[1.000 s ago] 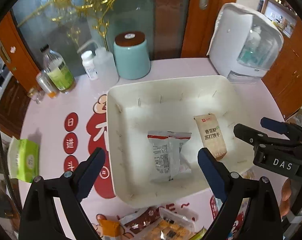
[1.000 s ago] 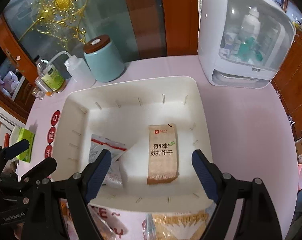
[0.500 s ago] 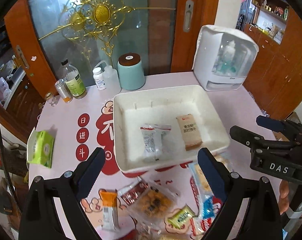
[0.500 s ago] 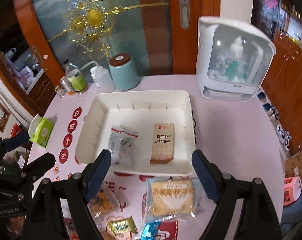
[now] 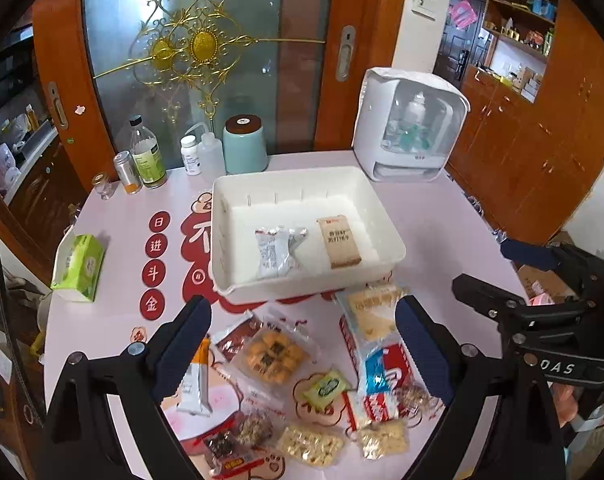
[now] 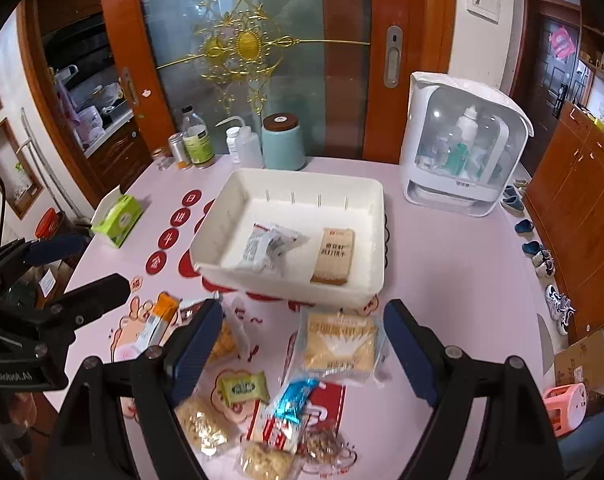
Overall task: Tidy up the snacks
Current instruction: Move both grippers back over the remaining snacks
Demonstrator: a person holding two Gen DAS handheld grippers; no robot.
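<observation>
While jaws gape wide — both grippers [image 5: 302, 344] [image 6: 302, 344] empty.

One white rectangular plastic bin [image 5: 386, 236], holding two packets: one silver-and-white foil packet [image 5: 276, 252] and one tan paper-look cracker packet [image 5: 340, 242]. Loose snack packets on the pink table [image 5: 114, 320] in front of the bin: roughly eleven, exact count uncertain where they overlap. One green tissue box [image 5: 78, 266]. One teal canister with a brown lid [image 5: 244, 146]. One white countertop appliance with a clear window [image 5: 410, 124]. Five bottles, jars and cans at the rear left.
</observation>
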